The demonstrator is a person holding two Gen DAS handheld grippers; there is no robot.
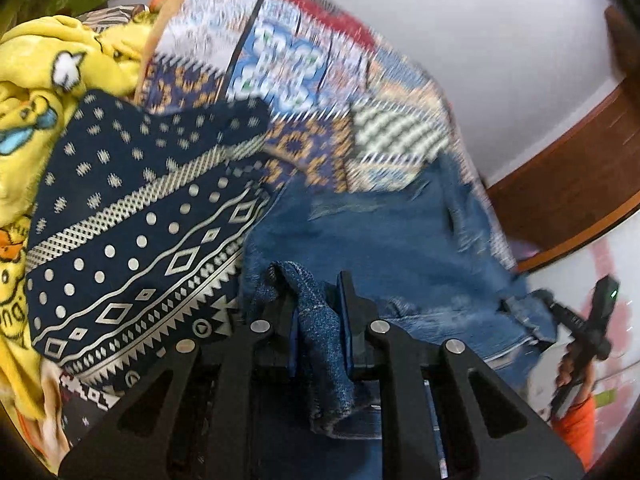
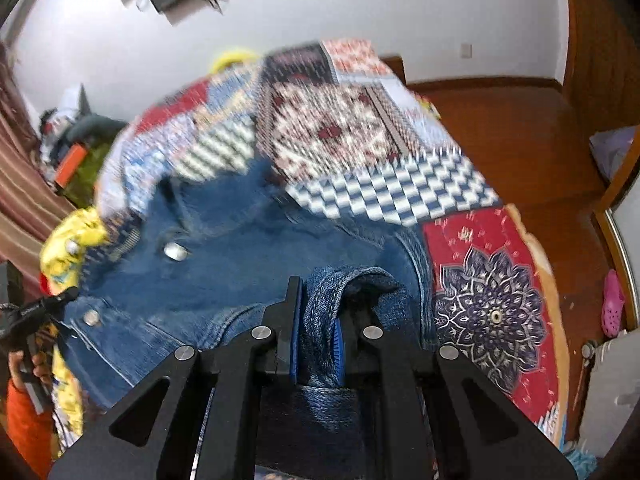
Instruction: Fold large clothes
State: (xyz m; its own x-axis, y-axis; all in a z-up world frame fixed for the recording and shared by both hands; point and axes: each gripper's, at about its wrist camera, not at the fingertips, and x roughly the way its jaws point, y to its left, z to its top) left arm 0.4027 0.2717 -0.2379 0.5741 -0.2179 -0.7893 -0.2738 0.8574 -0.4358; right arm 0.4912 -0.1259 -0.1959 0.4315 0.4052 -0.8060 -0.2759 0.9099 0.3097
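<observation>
Jacket (image 2: 224, 280) | denim folds pinched between both grippers' fingers (image 1: 348, 320)

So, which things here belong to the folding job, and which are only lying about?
Belong to the job:
- denim jacket
- left gripper, shut on the denim
- right gripper, shut on the denim
- patchwork cover under the jacket

Lying about:
- yellow blanket
- navy patterned cloth
- pink shoe
</observation>
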